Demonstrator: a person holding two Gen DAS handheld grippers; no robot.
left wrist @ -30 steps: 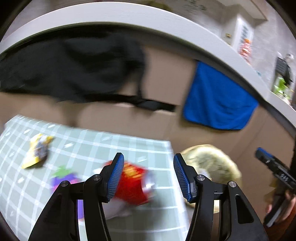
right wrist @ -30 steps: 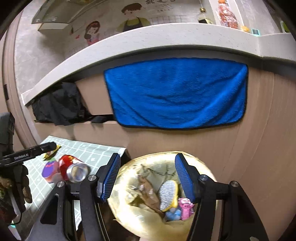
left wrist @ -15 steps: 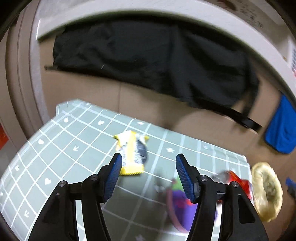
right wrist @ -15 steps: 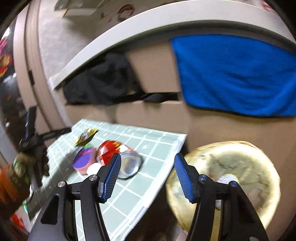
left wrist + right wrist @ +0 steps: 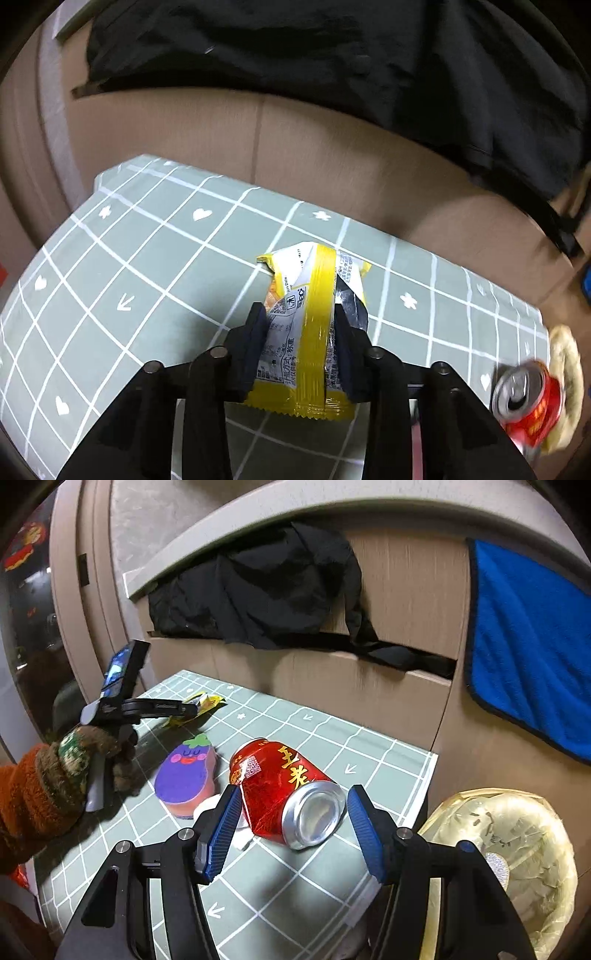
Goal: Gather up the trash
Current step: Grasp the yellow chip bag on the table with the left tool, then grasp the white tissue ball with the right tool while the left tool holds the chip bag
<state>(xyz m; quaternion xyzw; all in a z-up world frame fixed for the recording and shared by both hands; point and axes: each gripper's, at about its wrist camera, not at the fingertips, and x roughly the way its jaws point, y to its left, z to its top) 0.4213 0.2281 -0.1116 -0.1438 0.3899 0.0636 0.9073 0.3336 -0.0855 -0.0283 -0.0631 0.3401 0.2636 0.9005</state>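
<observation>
Blue towel (image 5: pixel 528 657) shows only in right view.

light: dim indoor light is being cast from above | shadows: soft shadows are being thrown under the red can (image 5: pixel 284 794) onto the checked cloth (image 5: pixel 332 878) | glare: a sheen is being shown on the yellow wrapper (image 5: pixel 314 332) | blur: edges are being smeared | distortion: straight lines are being bowed, corners are being blacked out

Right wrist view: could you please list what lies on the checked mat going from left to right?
Yellow wrapper in the left gripper → purple eggplant sponge → dented red can; off the mat's right edge, the lined trash bin.
</observation>
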